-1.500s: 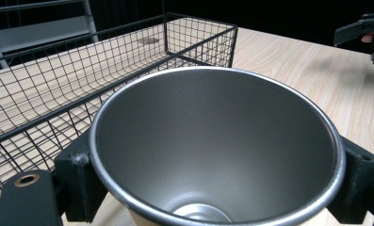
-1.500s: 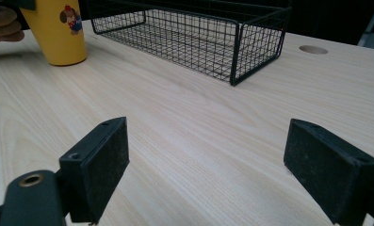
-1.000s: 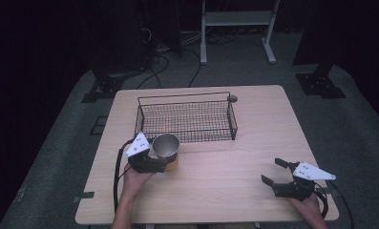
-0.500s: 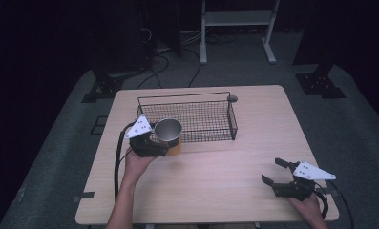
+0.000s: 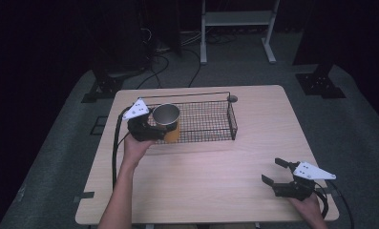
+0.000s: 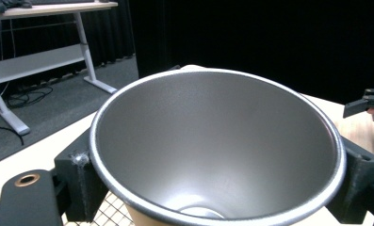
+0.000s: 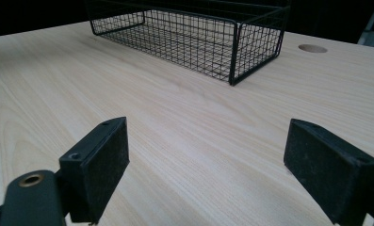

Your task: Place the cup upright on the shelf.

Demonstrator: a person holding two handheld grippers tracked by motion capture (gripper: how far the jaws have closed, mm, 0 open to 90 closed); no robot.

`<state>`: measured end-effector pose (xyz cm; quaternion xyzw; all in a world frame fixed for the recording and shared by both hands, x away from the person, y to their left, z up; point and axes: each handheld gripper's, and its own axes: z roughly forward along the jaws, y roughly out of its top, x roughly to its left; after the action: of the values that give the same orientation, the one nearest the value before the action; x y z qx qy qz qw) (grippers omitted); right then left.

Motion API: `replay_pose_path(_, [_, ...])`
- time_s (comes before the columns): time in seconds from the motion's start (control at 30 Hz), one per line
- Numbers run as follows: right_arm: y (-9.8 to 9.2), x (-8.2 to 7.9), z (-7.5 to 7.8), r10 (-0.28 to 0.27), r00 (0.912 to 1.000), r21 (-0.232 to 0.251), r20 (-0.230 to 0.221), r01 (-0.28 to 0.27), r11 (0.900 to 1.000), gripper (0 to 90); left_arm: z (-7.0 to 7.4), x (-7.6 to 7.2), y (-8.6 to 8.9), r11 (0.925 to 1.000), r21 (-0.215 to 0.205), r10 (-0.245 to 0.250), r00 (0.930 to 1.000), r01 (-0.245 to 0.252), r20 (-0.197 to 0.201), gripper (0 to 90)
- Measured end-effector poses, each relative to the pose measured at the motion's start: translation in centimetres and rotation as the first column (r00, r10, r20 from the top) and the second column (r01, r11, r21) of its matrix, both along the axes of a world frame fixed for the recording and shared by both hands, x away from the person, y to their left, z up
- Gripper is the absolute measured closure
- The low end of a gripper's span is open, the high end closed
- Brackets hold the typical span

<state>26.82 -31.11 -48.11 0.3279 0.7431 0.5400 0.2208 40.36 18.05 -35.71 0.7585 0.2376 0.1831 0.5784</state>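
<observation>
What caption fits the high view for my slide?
Left gripper holds a metal cup over the wire basket's left end; right gripper rests open.

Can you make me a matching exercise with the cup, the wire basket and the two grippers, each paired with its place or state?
Things:
1. cup
2. wire basket
3. left gripper
4. right gripper

States or places:
A. open, holding nothing, near the table's front right corner
B. black mesh, standing on the table's far half
C. shut on the cup, at the basket's left end
D. metal-lined, tan outside, held between two jaws

Pairs: 1-D, 2-B, 3-C, 4-A
</observation>
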Motion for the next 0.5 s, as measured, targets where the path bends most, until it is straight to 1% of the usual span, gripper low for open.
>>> replay_pose_path(0.03, [0.0, 0.0, 0.0, 0.000, 1.0000, 0.000, 0.000, 0.000, 1.000, 13.6, 0.2, 0.5, -0.1, 1.0000, 0.005, -0.001, 1.0000, 0.001, -0.008, 12.3])
replay_pose_path(0.07, [0.0, 0.0, 0.0, -0.001, 1.0000, 0.000, 0.000, 0.001, 1.000, 13.6, 0.2, 0.5, -0.1, 1.0000, 0.005, -0.001, 1.0000, 0.001, -0.008, 12.3])
replay_pose_path(0.1, [0.0, 0.0, 0.0, 0.000, 1.0000, 0.000, -0.001, 0.000, 1.000, 13.6, 0.3, 0.9, -0.2, 1.0000, 0.008, 0.000, 0.9999, 0.001, -0.012, 12.3])
replay_pose_path(0.2, [0.0, 0.0, 0.0, 0.000, 1.0000, -0.001, 0.000, 0.000, 1.000, 13.6, 0.4, 1.3, -0.3, 1.0000, 0.008, 0.002, 1.0000, -0.002, -0.009, 12.4])
replay_pose_path(0.23, [0.0, 0.0, 0.0, 0.000, 1.0000, 0.000, 0.000, 0.000, 1.000, 13.6, 0.6, 1.7, -0.4, 1.0000, 0.010, 0.000, 0.9998, 0.000, -0.018, 12.3])
replay_pose_path(0.37, [0.0, 0.0, 0.0, 0.000, 1.0000, 0.000, 0.000, 0.000, 1.000, 13.6, 0.7, 2.4, -0.6, 1.0000, 0.001, 0.000, 0.9997, 0.000, -0.026, 12.3])
replay_pose_path(0.43, [0.0, 0.0, 0.0, 0.000, 1.0000, -0.002, 0.002, 0.000, 1.000, 13.6, 0.5, 2.7, -0.7, 0.9998, -0.018, 0.005, 0.9997, -0.005, -0.025, 12.3])
replay_pose_path(0.5, [0.0, 0.0, 0.0, -0.001, 1.0000, -0.002, 0.004, 0.001, 1.000, 13.6, 0.4, 2.9, -0.7, 0.9998, -0.022, 0.004, 0.9995, -0.004, -0.031, 12.3])
